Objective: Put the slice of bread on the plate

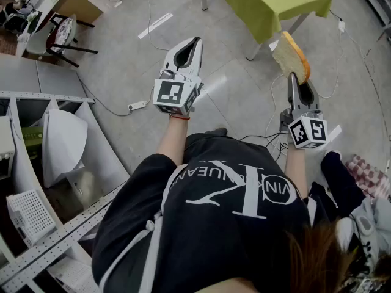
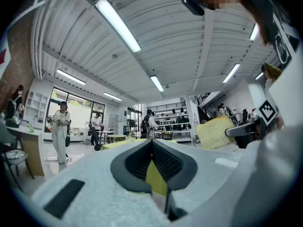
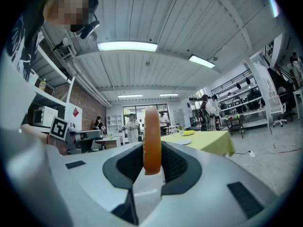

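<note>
A slice of bread [image 1: 292,57] with a brown crust stands on edge, upright, between the jaws of my right gripper [image 1: 294,78], which is shut on it. In the right gripper view the bread [image 3: 151,138] shows edge-on between the pads. A white plate [image 3: 183,142] lies on the green-clothed table [image 3: 208,141] some way ahead; in the head view that table [image 1: 269,2] is at the top, beyond the bread. My left gripper [image 1: 197,40] is held level to the left, shut, with nothing in it [image 2: 152,141]. From the left gripper view the bread [image 2: 215,132] appears at the right.
Grey metal shelving [image 1: 36,96] with white baskets stands at the left. Cables and a power strip [image 1: 137,105] lie on the floor between me and the table. A chair [image 1: 58,38] is at the top left. People stand far off [image 2: 60,131].
</note>
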Action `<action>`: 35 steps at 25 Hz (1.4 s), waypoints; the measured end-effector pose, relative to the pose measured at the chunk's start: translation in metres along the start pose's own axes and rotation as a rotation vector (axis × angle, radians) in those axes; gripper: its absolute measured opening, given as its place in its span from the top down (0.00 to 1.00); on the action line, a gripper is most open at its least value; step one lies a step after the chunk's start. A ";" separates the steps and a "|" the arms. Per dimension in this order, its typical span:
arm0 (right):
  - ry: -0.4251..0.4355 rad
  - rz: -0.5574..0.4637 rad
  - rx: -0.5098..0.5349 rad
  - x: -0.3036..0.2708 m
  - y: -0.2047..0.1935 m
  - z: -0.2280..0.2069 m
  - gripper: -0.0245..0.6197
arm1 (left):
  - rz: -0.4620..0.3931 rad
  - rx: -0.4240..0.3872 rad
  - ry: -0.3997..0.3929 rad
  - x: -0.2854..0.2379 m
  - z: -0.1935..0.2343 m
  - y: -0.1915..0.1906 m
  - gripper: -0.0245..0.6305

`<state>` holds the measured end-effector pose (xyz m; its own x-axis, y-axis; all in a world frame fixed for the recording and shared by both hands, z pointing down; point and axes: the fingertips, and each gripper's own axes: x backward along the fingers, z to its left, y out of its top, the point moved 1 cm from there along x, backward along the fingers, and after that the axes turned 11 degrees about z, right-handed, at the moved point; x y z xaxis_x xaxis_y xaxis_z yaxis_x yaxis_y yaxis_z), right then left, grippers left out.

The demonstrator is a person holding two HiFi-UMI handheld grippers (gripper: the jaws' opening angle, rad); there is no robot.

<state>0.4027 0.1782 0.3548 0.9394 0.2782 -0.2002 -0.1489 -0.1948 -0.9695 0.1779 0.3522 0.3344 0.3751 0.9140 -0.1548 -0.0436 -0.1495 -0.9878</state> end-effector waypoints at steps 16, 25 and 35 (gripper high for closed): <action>0.014 0.019 -0.034 -0.036 -0.007 -0.006 0.82 | 0.022 0.063 0.007 -0.015 0.029 -0.022 0.95; 0.044 0.020 -0.038 -0.048 -0.001 -0.012 0.82 | 0.034 0.073 0.017 -0.024 0.030 -0.015 0.95; 0.063 0.032 -0.053 -0.097 0.011 -0.043 0.82 | 0.047 0.084 0.027 -0.081 0.049 -0.007 0.95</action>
<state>0.3234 0.1082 0.3699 0.9521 0.2119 -0.2204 -0.1645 -0.2528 -0.9534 0.1024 0.2979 0.3533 0.3958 0.8960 -0.2015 -0.1387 -0.1586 -0.9775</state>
